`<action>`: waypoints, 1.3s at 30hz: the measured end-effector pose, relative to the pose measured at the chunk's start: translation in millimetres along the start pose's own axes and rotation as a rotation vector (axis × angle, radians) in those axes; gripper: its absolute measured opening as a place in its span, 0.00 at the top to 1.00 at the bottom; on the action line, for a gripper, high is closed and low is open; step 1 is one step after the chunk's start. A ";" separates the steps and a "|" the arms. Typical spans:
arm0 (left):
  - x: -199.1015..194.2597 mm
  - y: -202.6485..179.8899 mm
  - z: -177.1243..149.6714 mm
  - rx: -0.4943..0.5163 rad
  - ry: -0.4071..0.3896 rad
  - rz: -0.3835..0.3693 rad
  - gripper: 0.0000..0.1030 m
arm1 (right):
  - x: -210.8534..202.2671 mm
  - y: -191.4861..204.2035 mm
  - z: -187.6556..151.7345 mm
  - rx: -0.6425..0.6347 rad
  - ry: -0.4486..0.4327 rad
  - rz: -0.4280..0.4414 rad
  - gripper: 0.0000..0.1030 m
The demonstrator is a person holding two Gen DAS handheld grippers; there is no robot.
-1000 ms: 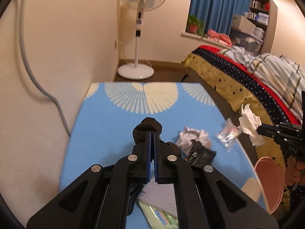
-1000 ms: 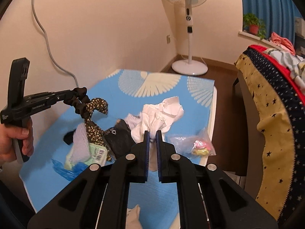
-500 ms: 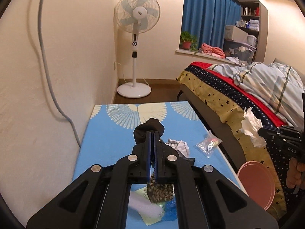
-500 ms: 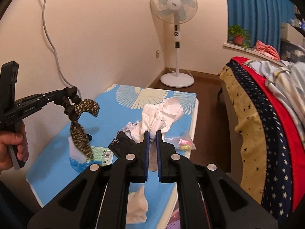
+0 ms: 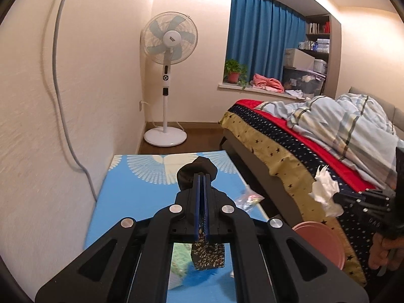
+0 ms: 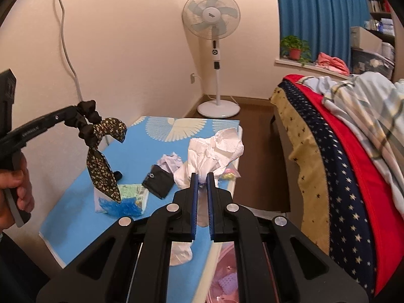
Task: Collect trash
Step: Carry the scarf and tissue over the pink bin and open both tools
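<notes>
White crumpled tissue (image 6: 214, 151) sat clamped in the right gripper (image 6: 201, 176), lifted higher off the blue tabletop (image 6: 75, 202) than a second earlier and now above the pink bin (image 5: 320, 242); release looked next. Left gripper (image 5: 201, 176) pinched a black floral scrunchie (image 6: 101, 136), likewise raised. Wrappers remained on the table.

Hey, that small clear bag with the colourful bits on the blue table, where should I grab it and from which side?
Grip the clear bag by its crinkled upper plastic, not the lumpy contents. It lies flat near the blue table's bed-side edge, so come from above, probably with the right gripper on that side, once it drops the tissue.
</notes>
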State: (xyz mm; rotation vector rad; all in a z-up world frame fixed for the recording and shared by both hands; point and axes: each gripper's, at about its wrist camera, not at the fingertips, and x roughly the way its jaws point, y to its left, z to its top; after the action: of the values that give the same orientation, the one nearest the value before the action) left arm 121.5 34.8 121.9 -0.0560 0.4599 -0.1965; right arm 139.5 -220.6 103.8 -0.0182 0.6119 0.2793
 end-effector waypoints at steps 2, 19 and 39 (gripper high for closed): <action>-3.9 -9.7 -3.1 -0.002 0.001 -0.014 0.98 | -5.7 -2.2 -5.5 0.008 -0.002 -0.019 0.93; -5.0 -104.4 -26.6 0.082 0.026 -0.215 0.98 | -44.8 -39.8 -41.7 0.093 -0.002 -0.178 0.93; 67.6 -192.0 -92.2 0.102 0.185 -0.397 0.98 | -34.4 -89.9 -88.5 0.213 0.098 -0.327 0.93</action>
State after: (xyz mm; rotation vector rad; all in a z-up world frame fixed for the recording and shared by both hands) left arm 106.0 -167.8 28.8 -0.0282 0.6205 -0.6190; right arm 86.4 -324.6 44.9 0.0734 0.7228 -0.1047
